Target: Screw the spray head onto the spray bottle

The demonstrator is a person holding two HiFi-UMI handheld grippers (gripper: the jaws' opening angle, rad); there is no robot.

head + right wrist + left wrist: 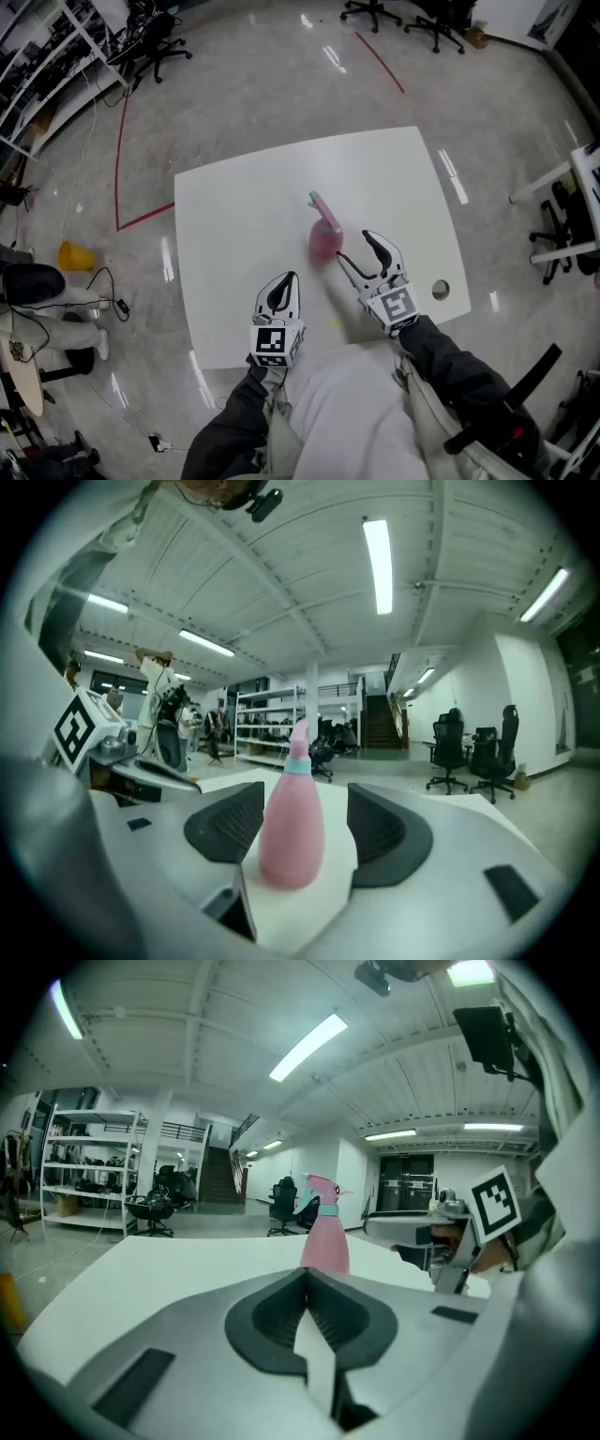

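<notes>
Head view: reads as the closing step, with spray head (317,201) already seated on pink spray bottle (325,240), upright at mid-worktop (234,211). Right gripper (354,247) spread apart, bottle framed between the jaws with gaps either side, untouched. Left gripper (286,281) pressed together on nothing, lower left of the bottle. Next, probably: re-clamp to test the teal collar, or withdraw. Opaque pink body, tapered neck.

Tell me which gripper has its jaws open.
The right gripper: its jaws stand apart on either side of the pink bottle, not touching it. On the left gripper they are shut and empty.
</notes>
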